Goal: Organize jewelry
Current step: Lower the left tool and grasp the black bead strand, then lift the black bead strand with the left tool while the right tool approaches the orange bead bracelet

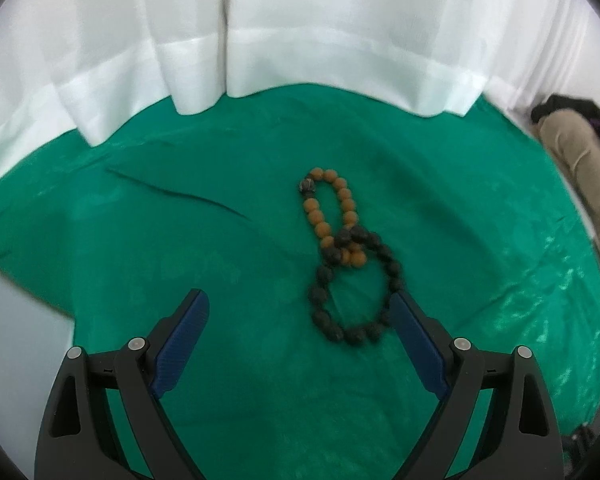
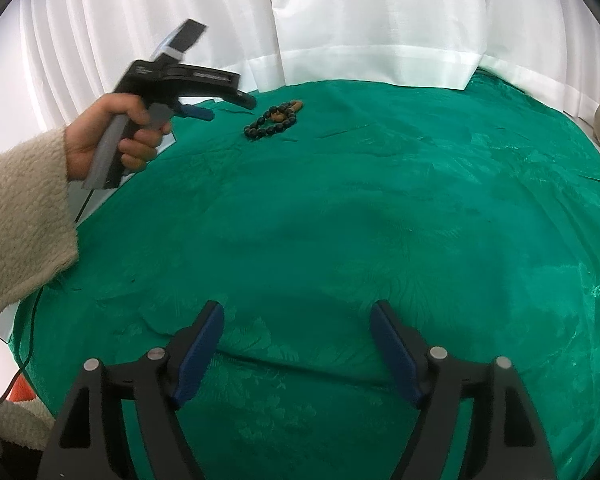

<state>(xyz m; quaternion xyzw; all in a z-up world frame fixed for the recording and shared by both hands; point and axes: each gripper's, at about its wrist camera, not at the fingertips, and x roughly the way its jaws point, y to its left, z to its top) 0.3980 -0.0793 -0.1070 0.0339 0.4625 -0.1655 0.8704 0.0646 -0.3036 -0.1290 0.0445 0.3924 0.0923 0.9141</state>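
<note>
Two bead bracelets lie overlapping on the green cloth [image 1: 180, 240]. The black bead bracelet [image 1: 354, 334] is nearer, and the orange bead bracelet [image 1: 320, 216], with one dark bead, lies beyond it. My left gripper [image 1: 298, 300] is open and empty just in front of the black bracelet, its right finger [image 1: 412, 332] beside the beads. My right gripper [image 2: 296, 312] is open and empty over bare cloth, far from the bracelets. In the right wrist view the black bracelet [image 2: 266, 126] and orange bracelet [image 2: 290, 108] are small at the far side, with the left gripper [image 2: 224, 106] held beside them.
A white curtain [image 1: 300, 40] hangs along the far edge of the cloth. The cloth has creases [image 1: 180, 192]. A person in tan clothing [image 1: 580, 168] is at the right. My sleeved left arm [image 2: 20, 220] shows at the left in the right wrist view.
</note>
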